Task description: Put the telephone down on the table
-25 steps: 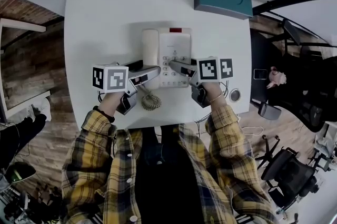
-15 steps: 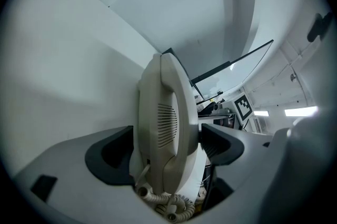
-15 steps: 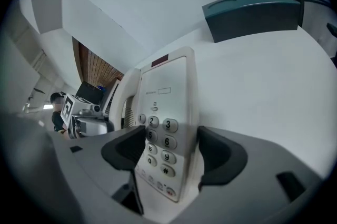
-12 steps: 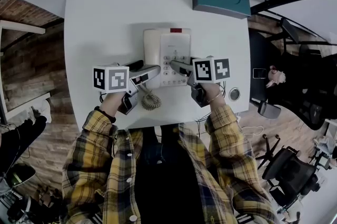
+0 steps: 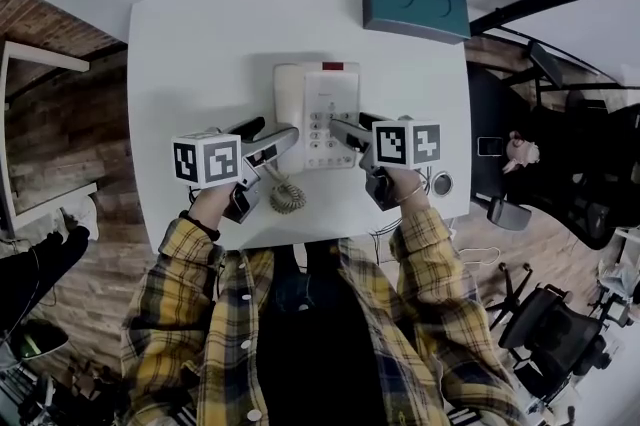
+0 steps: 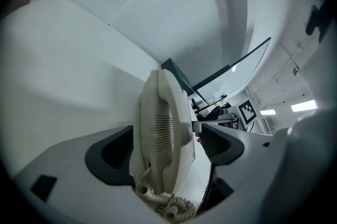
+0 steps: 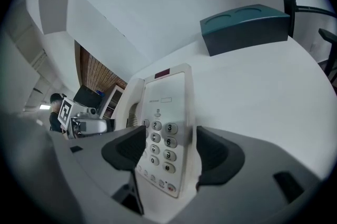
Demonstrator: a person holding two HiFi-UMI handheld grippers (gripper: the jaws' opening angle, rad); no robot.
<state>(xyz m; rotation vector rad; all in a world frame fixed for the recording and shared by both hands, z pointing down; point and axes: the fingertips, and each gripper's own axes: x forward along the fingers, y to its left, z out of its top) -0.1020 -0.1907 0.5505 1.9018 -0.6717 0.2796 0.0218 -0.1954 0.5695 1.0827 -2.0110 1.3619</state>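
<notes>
A: Telephone (image 5: 330,114)?
B: Resting on the white table (image 5: 200,44), handset (image 6: 163,128) in its cradle.
A: Left gripper (image 6: 167,131)?
B: Jaws spread, straddling the handset, with a slim gap on each side.
A: Right gripper (image 7: 170,136)?
B: Jaws pinch the telephone's keypad (image 7: 163,144) end. One jaw overlaps the keys.
</notes>
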